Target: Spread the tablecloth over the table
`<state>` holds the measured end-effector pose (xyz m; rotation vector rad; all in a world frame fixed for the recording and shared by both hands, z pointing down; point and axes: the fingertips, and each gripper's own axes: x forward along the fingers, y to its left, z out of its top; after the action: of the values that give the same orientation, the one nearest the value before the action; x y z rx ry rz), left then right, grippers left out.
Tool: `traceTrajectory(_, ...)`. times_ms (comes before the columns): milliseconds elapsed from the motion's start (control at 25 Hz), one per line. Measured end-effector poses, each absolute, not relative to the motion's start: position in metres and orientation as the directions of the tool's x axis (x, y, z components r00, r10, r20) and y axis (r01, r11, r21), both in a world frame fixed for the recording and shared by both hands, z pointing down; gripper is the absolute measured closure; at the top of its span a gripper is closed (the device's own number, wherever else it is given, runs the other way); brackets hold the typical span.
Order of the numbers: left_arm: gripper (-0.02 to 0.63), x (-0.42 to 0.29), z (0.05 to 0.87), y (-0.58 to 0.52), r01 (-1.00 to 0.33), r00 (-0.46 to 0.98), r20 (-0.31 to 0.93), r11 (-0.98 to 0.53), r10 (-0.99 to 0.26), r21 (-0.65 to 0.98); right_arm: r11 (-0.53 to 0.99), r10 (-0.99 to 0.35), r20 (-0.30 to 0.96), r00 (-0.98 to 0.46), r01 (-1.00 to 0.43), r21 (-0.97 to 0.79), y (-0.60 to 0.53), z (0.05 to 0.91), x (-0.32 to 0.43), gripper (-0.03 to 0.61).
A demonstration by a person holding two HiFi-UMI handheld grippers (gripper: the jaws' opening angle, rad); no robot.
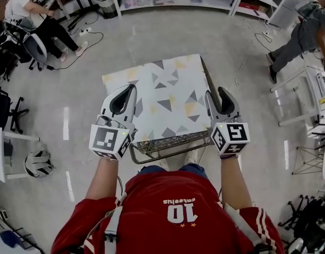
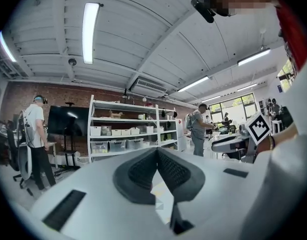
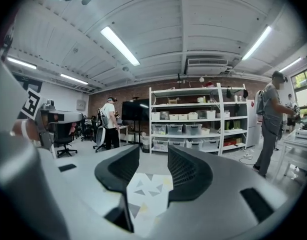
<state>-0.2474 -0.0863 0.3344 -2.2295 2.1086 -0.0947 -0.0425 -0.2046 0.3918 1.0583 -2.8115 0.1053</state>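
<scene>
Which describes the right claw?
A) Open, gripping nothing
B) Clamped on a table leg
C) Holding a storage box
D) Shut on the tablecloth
A: the right claw has its jaws standing apart with nothing pinched, and the triangle-patterned tablecloth shows in the gap between them.

Wearer in red jersey (image 1: 173,194), lower centre of head view. White numeral 10 (image 1: 182,213) and small white lettering on it. White stripes (image 1: 260,227) down sleeve, lower right. Grey strap (image 1: 114,224) over shoulder, lower left. Blue jeans (image 1: 173,169) just above jersey. Left gripper (image 1: 132,89) and right gripper (image 1: 215,93), mid-frame: pale grey shells, black ribbed pads (image 3: 186,170). Each carries cube (image 1: 110,141) of black-and-white square markers with tiny green light.
</scene>
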Motion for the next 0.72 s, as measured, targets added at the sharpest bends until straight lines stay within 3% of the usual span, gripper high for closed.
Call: traceTrajectory(720, 0.606, -0.159, 0.389, -0.162, -0.971, 0.231, 0.039, -0.233, -0.972, -0.053, 0.528, -0.733, 0.426, -0.53, -0.839, -0.134, -0.243, 0.604, 0.07, 0.408)
